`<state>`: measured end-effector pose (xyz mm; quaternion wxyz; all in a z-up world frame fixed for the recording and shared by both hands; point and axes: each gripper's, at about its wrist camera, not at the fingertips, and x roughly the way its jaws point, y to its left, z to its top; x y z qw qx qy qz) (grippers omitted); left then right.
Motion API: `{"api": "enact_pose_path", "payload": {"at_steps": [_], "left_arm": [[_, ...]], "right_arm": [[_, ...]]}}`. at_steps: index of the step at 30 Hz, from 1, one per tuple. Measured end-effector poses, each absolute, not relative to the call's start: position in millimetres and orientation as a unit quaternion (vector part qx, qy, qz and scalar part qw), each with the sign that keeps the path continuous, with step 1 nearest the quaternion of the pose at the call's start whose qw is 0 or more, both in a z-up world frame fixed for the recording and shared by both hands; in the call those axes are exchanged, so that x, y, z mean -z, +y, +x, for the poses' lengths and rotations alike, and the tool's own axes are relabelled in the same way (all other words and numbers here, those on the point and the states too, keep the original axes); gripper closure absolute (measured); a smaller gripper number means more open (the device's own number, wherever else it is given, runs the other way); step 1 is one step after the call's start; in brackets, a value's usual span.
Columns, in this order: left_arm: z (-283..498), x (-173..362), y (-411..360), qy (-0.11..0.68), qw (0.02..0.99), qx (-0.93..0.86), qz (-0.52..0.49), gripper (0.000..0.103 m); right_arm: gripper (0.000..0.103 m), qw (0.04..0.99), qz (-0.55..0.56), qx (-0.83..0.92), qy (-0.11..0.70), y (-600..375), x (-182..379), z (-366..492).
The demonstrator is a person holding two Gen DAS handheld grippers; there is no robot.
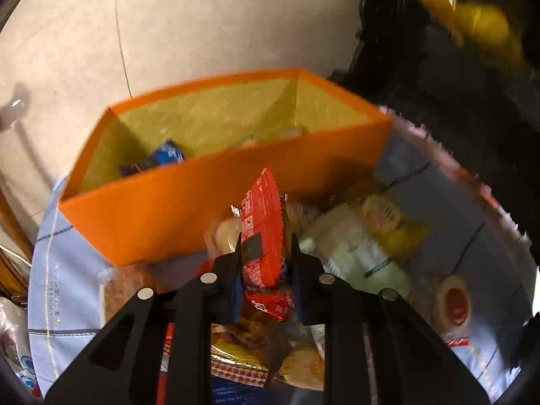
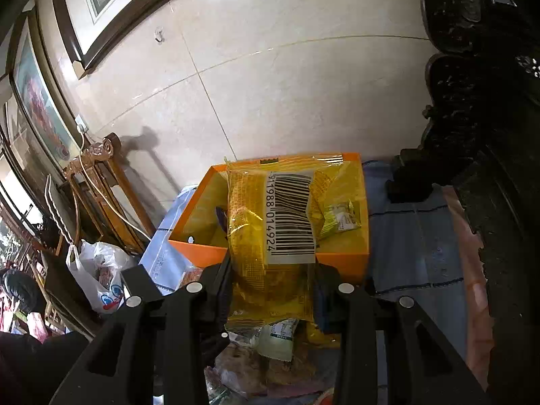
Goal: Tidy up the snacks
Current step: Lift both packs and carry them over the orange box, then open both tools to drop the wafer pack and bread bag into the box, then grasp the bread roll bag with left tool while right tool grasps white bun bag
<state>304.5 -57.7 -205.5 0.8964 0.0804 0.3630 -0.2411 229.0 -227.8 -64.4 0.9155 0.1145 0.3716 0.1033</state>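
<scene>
— Gripping a red snack packet [image 1: 262,226], the left gripper [image 1: 266,253] had it pinched upright between its fingers, just before the orange box [image 1: 202,216] on the blue cloth [image 1: 60,270].

— And the right gripper [image 2: 273,270]?

— Clamped on a yellow barcoded packet [image 2: 270,236], held over the box's near wall. A blue wrapper [image 1: 165,155] lay inside, and a small greenish sachet [image 2: 341,219], I think; it was tiny. More snacks [image 1: 354,246] were piled beside the box.
</scene>
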Motion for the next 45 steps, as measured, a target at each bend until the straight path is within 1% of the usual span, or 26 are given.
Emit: {"api": "enact_pose_path", "payload": {"at_steps": [4, 7, 10, 13, 17, 21, 22, 23, 24, 25, 27, 29, 31, 34, 38, 40, 42, 45], "left_arm": [[295.1, 177.7, -36.7, 0.351, 0.901, 0.253, 0.005, 0.082], [289.1, 149.9, -31.0, 0.331, 0.908, 0.255, -0.008, 0.082], [292.0, 117.1, -29.8, 0.308, 0.918, 0.248, -0.008, 0.082], [309.8, 82.5, -31.8, 0.287, 0.928, 0.236, -0.003, 0.081], [346.4, 37.0, -38.0, 0.263, 0.940, 0.219, 0.003, 0.081], [383.2, 8.7, -47.9, 0.245, 0.950, 0.195, 0.014, 0.080], [393.2, 7.4, -49.6, 0.248, 0.950, 0.191, 0.008, 0.069], [404.0, 9.2, -51.8, 0.258, 0.947, 0.189, 0.001, 0.050], [421.5, 19.3, -52.5, 0.286, 0.942, 0.176, -0.007, 0.005], [430.6, 28.3, -51.4, 0.304, 0.940, 0.157, -0.009, 0.005], [441.0, 52.3, -45.2, 0.342, 0.931, 0.126, 0.001, 0.005], [435.6, 68.5, -34.6, 0.355, 0.927, 0.123, -0.001, 0.005], [416.9, 85.2, -21.9, 0.356, 0.927, 0.117, 0.009, 0.005], [382.3, 109.6, -7.3, 0.365, 0.923, 0.125, 0.012, 0.005], [320.1, 137.6, 21.1, 0.372, 0.920, 0.120, 0.022, 0.005], [288.4, 153.5, 48.9, 0.383, 0.917, 0.108, 0.015, 0.005], [258.1, 165.9, 82.8, 0.393, 0.915, 0.089, 0.000, 0.005], [219.7, 184.3, 129.6, 0.405, 0.912, 0.058, -0.007, 0.005]], "right_arm": [[0.065, 0.914, 0.113, -0.107, 0.374, -227.5, 67.6, 224.7], [0.065, 0.913, 0.111, -0.110, 0.378, -226.3, 68.6, 226.6], [0.065, 0.915, 0.112, -0.115, 0.370, -224.6, 59.1, 232.9], [0.065, 0.921, 0.099, -0.123, 0.356, -219.9, 38.2, 244.9], [0.065, 0.930, 0.075, -0.129, 0.335, -214.4, 4.9, 274.2], [0.065, 0.935, 0.066, -0.129, 0.323, -215.6, -19.3, 313.6], [0.063, 0.933, 0.068, -0.135, 0.327, -216.3, -19.7, 323.2], [0.057, 0.926, 0.074, -0.144, 0.340, -217.4, -14.8, 338.5], [0.048, 0.919, 0.077, -0.143, 0.359, -219.3, -5.5, 350.8], [0.035, 0.917, 0.071, -0.121, 0.373, -222.4, 5.6, 358.6], [0.035, 0.916, 0.060, -0.098, 0.385, -226.3, 19.7, 359.8], [0.035, 0.913, 0.063, -0.092, 0.393, -231.7, 35.1, 349.2], [0.035, 0.911, 0.063, -0.076, 0.401, -235.5, 53.3, 332.2], [0.035, 0.896, 0.093, -0.077, 0.427, -234.9, 90.5, 296.4], [0.034, 0.875, 0.100, -0.098, 0.463, -221.1, 134.5, 245.7], [0.034, 0.865, 0.075, -0.119, 0.482, -203.4, 151.6, 218.7], [0.034, 0.859, 0.014, -0.149, 0.489, -171.0, 163.1, 190.7], [0.029, 0.855, -0.060, -0.181, 0.482, -130.8, 171.5, 165.4]]}}
